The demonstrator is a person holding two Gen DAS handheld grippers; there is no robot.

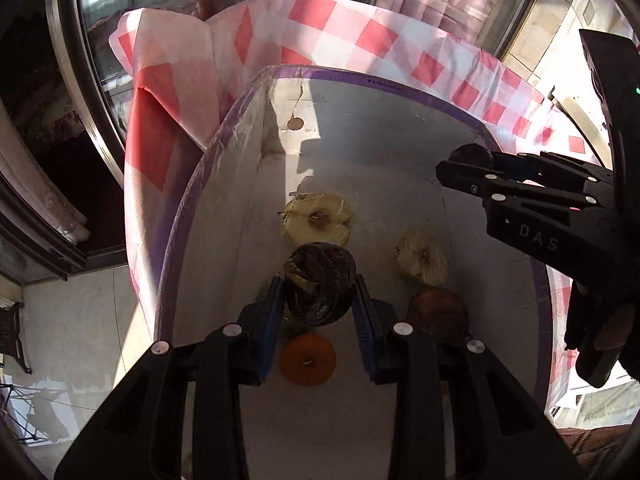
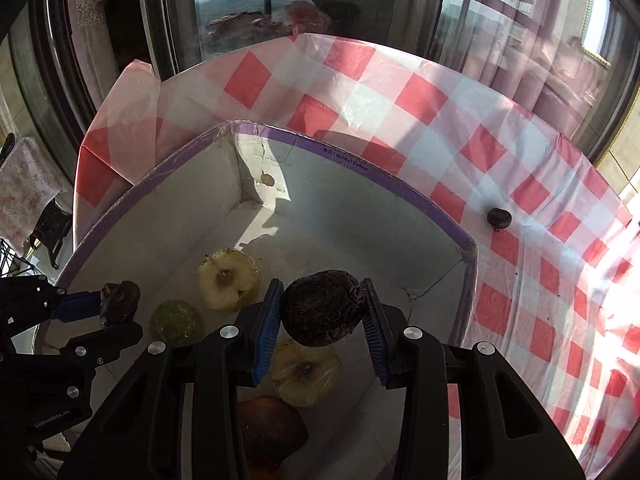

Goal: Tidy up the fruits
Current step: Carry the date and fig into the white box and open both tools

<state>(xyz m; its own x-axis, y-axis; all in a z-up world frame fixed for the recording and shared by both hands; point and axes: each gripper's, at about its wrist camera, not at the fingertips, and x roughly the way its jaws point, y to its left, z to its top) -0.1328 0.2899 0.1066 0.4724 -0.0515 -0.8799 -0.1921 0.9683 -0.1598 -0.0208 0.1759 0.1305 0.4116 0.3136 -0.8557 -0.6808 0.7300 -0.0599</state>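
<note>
Dark, wrinkled fruit [image 1: 320,284] sits clamped between the blue pads of the left gripper [image 1: 320,312], above the box floor. A second dark wrinkled fruit [image 2: 322,306] is pinched likewise in the right gripper [image 2: 322,316], near the box's right corner. Below them, inside the white box with purple rim [image 2: 352,168], lie two pale apple halves [image 1: 318,220] [image 1: 422,256], an orange fruit [image 1: 307,358] and a brown fruit [image 1: 438,312]. One small dark fruit [image 2: 499,218] rests outside, right of the box, on the red-and-white checked tablecloth [image 2: 420,96]. Windows [image 2: 236,8] stand beyond the far table edge.
</note>
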